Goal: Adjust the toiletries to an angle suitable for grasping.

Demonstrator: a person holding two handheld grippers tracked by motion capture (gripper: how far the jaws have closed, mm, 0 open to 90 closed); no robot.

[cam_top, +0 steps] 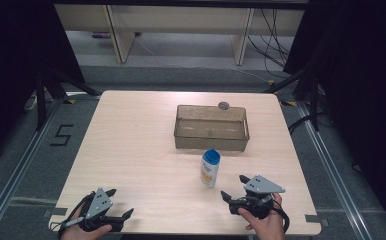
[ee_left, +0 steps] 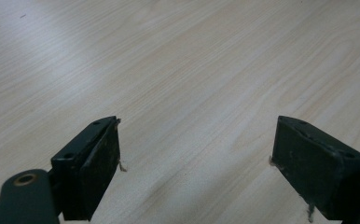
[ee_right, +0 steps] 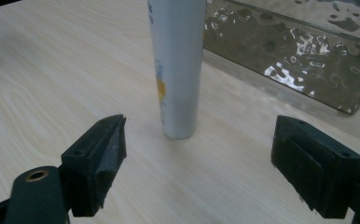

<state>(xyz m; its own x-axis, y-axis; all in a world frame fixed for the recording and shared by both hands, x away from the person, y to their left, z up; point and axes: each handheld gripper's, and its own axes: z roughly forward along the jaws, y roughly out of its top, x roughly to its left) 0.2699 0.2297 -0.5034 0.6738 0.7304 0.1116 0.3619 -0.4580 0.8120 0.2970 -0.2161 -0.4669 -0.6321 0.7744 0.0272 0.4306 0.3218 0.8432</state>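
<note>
White bottle [cam_top: 210, 168] with blue cap stands upright on table [cam_top: 131, 150], just in front of clear bin [cam_top: 211, 128]; label print too blurred to read. Right gripper [cam_top: 233, 187] near bottle, jaws wide apart, holding nothing. Left gripper [cam_top: 118, 203] at near table edge, jaws wide, nothing held. Floor marking "5" [cam_top: 62, 135].

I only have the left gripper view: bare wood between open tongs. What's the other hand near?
Observer: The right tongs stand open, aimed at an upright white bottle just ahead, not touching it.
Operator: Anything behind the bottle?
Observer: A clear, brownish rectangular bin sits beyond it, apart from it; the high view shows a blue cap on the bottle.
Operator: Where are my left tongs relative to all that?
Observer: The left tongs are at the table's near left edge, well away from the bottle and bin.
</note>
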